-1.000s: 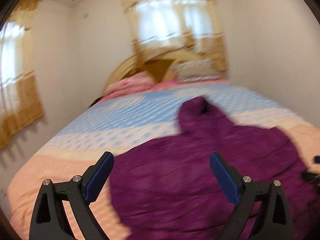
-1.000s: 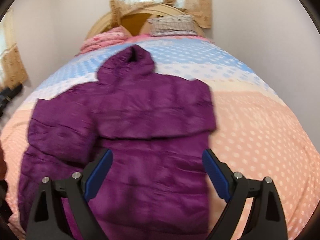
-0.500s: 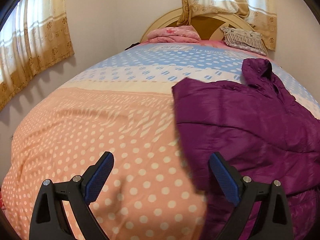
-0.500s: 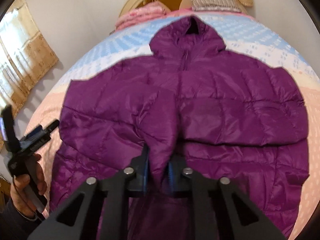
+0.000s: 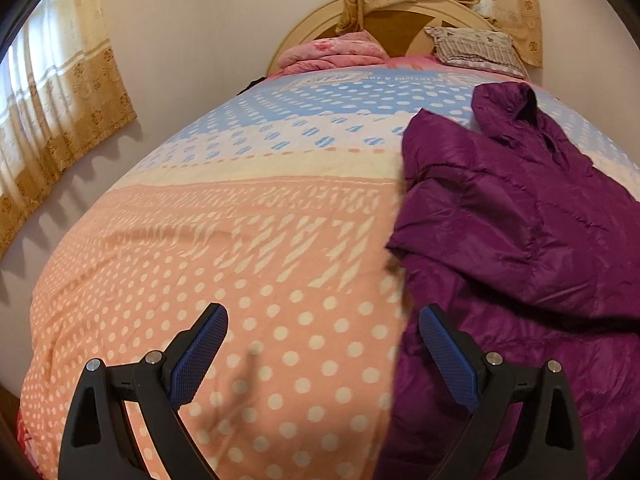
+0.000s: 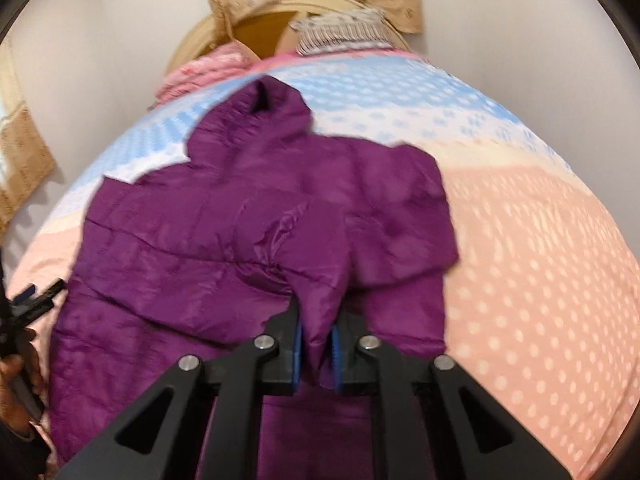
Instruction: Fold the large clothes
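A purple hooded puffer jacket (image 6: pixel 192 240) lies front up on the bed, hood toward the headboard. My right gripper (image 6: pixel 317 344) is shut on a sleeve end (image 6: pixel 320 280) of the jacket and holds it raised over the jacket's middle. The jacket also shows in the left wrist view (image 5: pixel 520 220), at the right. My left gripper (image 5: pixel 322 344) is open and empty above the bedspread, just left of the jacket's lower edge. The left gripper also shows in the right wrist view (image 6: pixel 32 296) at the far left edge.
The bedspread (image 5: pixel 240 240) is peach with white dots, blue and white toward the headboard (image 5: pixel 400 20). A folded pink blanket (image 5: pixel 332 52) and a striped pillow (image 5: pixel 476 46) lie at the head. Curtains (image 5: pixel 56 120) hang on the left wall. The person's hand (image 6: pixel 16 376) is at the left edge.
My right gripper has closed on the jacket's sleeve and is carrying it across the jacket's front. My left gripper swung left off the jacket and stays open over the bedspread.
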`<state>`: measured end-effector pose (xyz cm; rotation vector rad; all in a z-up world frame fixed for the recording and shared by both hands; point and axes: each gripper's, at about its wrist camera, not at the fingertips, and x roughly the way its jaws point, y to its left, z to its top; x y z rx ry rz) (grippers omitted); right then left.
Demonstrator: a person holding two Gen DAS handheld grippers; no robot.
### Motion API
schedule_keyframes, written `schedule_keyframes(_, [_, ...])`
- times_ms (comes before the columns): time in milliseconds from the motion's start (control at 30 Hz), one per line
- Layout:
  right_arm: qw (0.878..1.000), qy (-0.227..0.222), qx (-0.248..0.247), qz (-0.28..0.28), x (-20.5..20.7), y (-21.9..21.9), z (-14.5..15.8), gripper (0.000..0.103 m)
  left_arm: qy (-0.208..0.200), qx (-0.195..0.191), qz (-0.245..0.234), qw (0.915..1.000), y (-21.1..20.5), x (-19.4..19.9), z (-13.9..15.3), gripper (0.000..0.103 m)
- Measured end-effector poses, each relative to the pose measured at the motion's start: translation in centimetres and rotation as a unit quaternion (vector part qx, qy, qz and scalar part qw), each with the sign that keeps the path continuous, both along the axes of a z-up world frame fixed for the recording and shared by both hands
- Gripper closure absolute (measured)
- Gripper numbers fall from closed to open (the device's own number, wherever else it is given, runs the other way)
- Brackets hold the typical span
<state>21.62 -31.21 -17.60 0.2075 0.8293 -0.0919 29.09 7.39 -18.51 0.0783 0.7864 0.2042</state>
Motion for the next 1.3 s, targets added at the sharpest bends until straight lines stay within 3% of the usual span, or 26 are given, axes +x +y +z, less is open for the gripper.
schedule_keyframes(33, [1.0,0.001,-0.003,-0.011,-0.2,-0.5,-0.1,0.057,0.0,-0.002,-0.002,1.0,-0.1,0.1,0.2,0.006])
schedule_keyframes(100, [0.999,-0.011,-0.005,-0.042,-0.9,-1.5,0.4,0.044,-0.011,-0.008,-0.01,0.9999,-0.6,0.2,1.4,0.006])
schedule_keyframes(233, [0.995,-0.047,-0.023,-0.082,-2.0,-1.8,3.2,0.044,-0.041,-0.017,-0.03,0.9986,-2.4,1.4,4.0,0.006])
schedule_keyframes(400, [0.997,-0.062,-0.015,-0.046,0.8,1.1,5.2,0.047,-0.055,-0.03,-0.058,0.9964,-6.4,4.9,4.4,0.006])
schedule_keyframes(533, [0.999,-0.032,0.003,-0.009,4.8,2.6,2.4,0.066,-0.039,0.0,-0.064,0.9972,-9.1,7.9,1.5,0.006])
schedule_keyframes(600, [1.0,-0.015,0.001,-0.01,6.0,2.4,0.4,0.067,-0.016,0.02,-0.055,0.9981,-9.6,9.3,-0.6,0.006])
schedule_keyframes(733, [1.0,-0.006,0.0,-0.011,5.5,2.0,-2.5,0.076,0.013,-0.009,-0.05,0.9986,-8.9,10.6,-1.8,0.006])
schedule_keyframes(1100, [1.0,0.001,-0.006,-0.013,6.1,2.3,-3.1,0.076,0.036,-0.011,-0.05,0.998,-8.8,11.1,-2.7,0.002])
schedule_keyframes(1200, [1.0,0.004,0.0,-0.011,5.6,2.0,-2.2,0.076,0.02,-0.02,-0.059,0.9979,-8.1,9.6,-0.4,0.002])
schedule_keyframes(1267, [0.999,-0.029,0.001,-0.019,4.0,1.6,-0.3,0.069,-0.023,-0.039,-0.072,0.9964,-7.2,8.2,2.3,0.002])
schedule_keyframes(1300, [0.998,-0.047,-0.003,-0.028,3.3,1.3,0.8,0.061,-0.038,-0.045,-0.073,0.9956,-6.8,7.9,3.5,0.002])
